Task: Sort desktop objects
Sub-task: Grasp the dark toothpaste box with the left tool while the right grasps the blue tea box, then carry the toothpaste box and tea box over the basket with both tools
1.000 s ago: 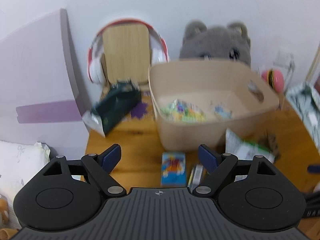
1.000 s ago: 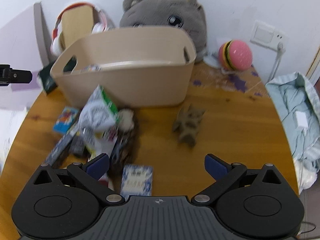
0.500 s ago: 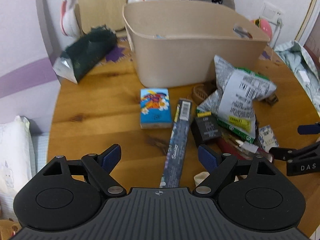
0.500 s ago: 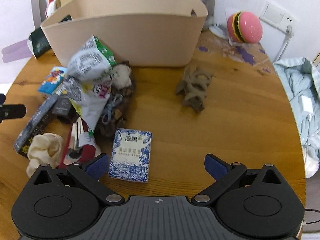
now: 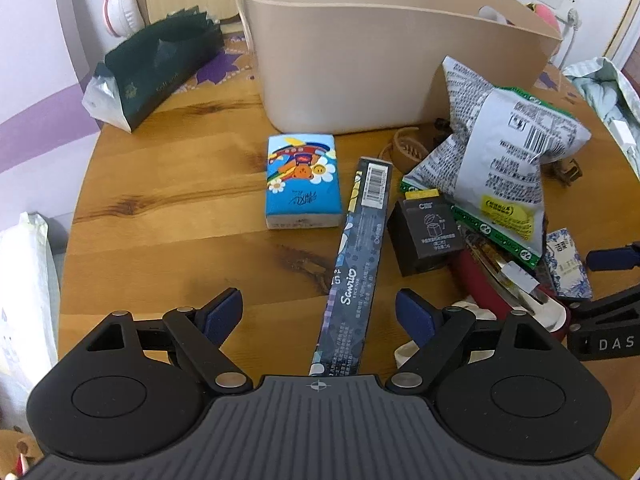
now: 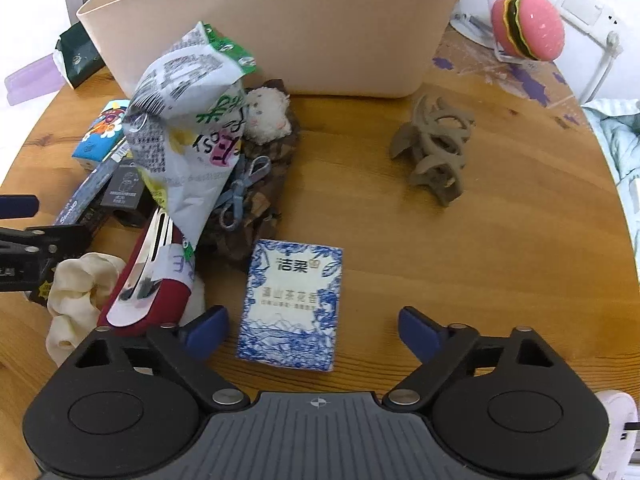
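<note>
My left gripper [image 5: 318,314] is open and empty, low over the wooden table [image 5: 168,208], its jaws either side of a long dark Sanrio box [image 5: 354,268]. A blue tissue pack [image 5: 302,180], a black box [image 5: 426,234] and a crumpled snack bag [image 5: 496,160] lie beyond. My right gripper [image 6: 312,330] is open and empty, straddling a blue-and-white tissue pack [image 6: 294,306]. The beige bin [image 6: 272,28] stands behind the pile. A red case [image 6: 150,280], a cream scrunchie [image 6: 78,296] and a brown hair claw [image 6: 434,154] lie nearby.
A dark green foil bag [image 5: 160,68] lies left of the bin, headphones [image 5: 120,4] behind it. A pink burger toy [image 6: 528,26] sits at the back right by a wall socket. Pale cloth [image 6: 616,140] lies off the table's right edge. The left gripper shows in the right wrist view [image 6: 24,240].
Both grippers have come down and back from the bin toward the pile at the table's front. Both stay open and empty.
</note>
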